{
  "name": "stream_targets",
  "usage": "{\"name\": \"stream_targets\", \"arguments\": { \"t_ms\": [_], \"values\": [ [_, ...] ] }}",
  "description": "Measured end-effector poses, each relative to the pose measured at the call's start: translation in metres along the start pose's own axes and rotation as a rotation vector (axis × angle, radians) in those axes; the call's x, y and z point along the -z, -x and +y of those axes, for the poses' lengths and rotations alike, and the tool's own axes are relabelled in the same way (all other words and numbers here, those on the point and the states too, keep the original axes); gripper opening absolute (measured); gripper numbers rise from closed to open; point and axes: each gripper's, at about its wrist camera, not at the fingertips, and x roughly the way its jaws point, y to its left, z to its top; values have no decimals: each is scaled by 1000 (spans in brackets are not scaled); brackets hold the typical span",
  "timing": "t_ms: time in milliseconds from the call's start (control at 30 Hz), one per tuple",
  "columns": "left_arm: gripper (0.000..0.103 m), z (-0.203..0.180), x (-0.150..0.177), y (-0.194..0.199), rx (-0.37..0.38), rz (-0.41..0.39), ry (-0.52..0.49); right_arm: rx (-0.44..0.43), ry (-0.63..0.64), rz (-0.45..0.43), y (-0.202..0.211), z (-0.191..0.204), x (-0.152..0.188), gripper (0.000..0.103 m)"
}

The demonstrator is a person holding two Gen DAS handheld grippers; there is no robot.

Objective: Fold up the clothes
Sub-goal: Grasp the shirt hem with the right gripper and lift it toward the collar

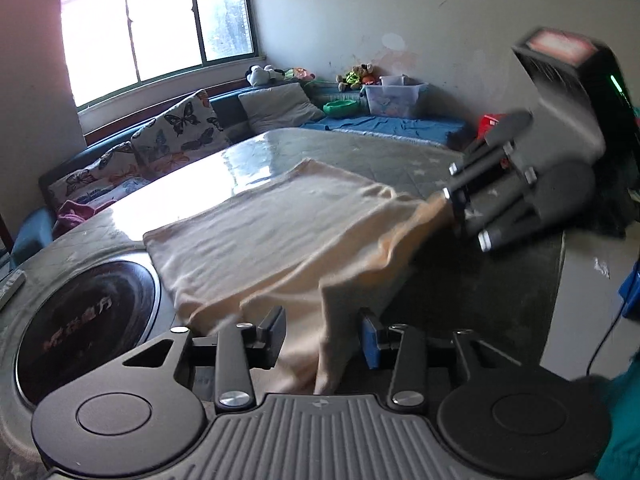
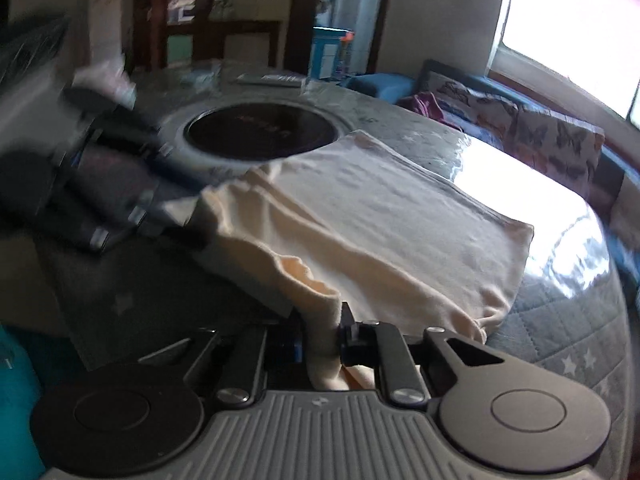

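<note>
The cream cloth (image 1: 280,232) lies flat on the table (image 1: 400,152), and its near edge is lifted by both tongs. In the left wrist view the cloth fills the middle, and one corner hangs down at 6 o'clock between the fingers of the left gripper (image 1: 324,338). These jaws stand partly open; the cloth passes through the gap, but the pads do not seem to press it. The right gripper (image 1: 450,200) is at 3 o'clock in this view, blurred, with the other corner of the cloth pinched at its tip. In the right wrist view the same gripper (image 2: 322,334) is nearly closed on a bunched fold of the cloth (image 2: 380,220) at 6 o'clock, and the left gripper (image 2: 176,216) shows blurred at 9 o'clock. A dark round cooktop (image 1: 86,324) is set in the table just beside the cloth, at 8 o'clock in the left view. Behind the table, at 11 o'clock, stand butterfly pillows (image 1: 188,124) under a bright window (image 1: 156,28).
</note>
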Motion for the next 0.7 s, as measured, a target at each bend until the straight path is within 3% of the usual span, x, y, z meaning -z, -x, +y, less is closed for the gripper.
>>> {"name": "stream_targets", "arguments": {
  "t_ms": [300,333,400,467,700],
  "values": [
    [43,-7,22,-3,-94,29,-96,-12,-93,-32,2,-17,-17,13],
    [40,-6,23,-4,-99,34,-98,-10,-93,-32,2,-17,-17,13],
    [19,-4,24,-5,-108,32,-94,1,-83,-29,0,-14,-16,12],
    [12,-3,24,-2,-109,17,-94,8,-76,-30,0,-10,-13,11],
    [9,-4,17,26,-80,-48,-88,6,-81,-62,20,-4,-7,9]
  ]
}}
